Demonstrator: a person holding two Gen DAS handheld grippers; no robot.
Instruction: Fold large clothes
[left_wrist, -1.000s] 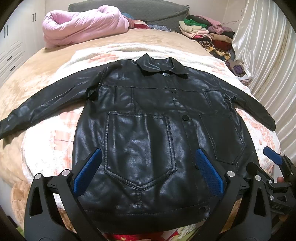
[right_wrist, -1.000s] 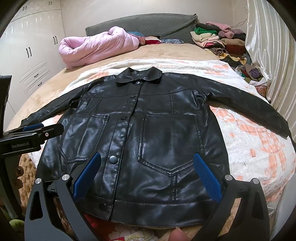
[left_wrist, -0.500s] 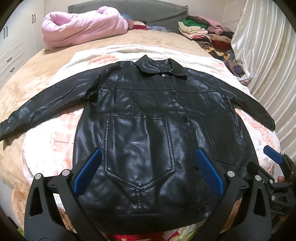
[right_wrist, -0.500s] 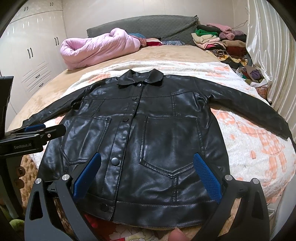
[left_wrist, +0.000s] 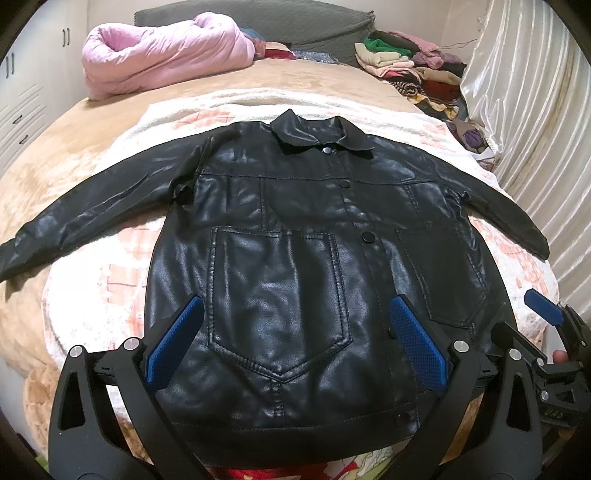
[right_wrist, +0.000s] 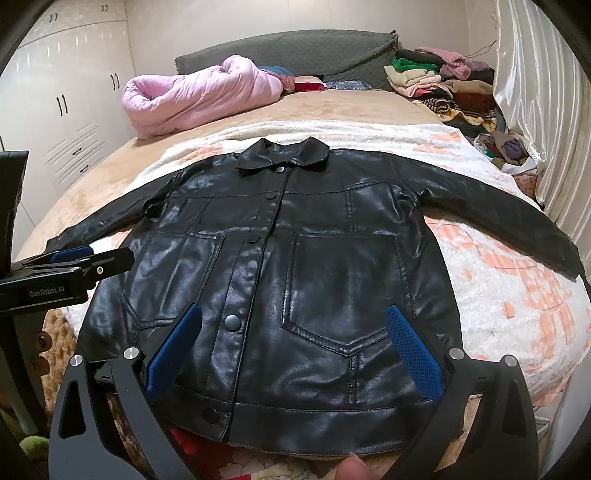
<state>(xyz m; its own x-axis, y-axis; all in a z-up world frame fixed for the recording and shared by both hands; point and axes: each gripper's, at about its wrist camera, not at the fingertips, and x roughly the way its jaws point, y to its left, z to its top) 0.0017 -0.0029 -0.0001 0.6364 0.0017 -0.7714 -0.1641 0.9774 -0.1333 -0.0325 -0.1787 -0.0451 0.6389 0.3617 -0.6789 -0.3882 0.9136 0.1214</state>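
A black leather jacket lies flat and buttoned on a white and orange blanket, front up, collar far, both sleeves spread out to the sides. It also shows in the right wrist view. My left gripper is open and empty, hovering over the jacket's left pocket near the hem. My right gripper is open and empty, hovering over the right pocket near the hem. Each gripper shows at the edge of the other's view, the right and the left.
The bed has a tan cover. A rolled pink quilt lies at the far left by the grey headboard. A pile of folded clothes sits far right. A shiny curtain hangs right. White wardrobes stand left.
Both grippers have drifted slightly, so the jacket sits a little lower in both views. The jacket itself has not moved and both grippers stay open.
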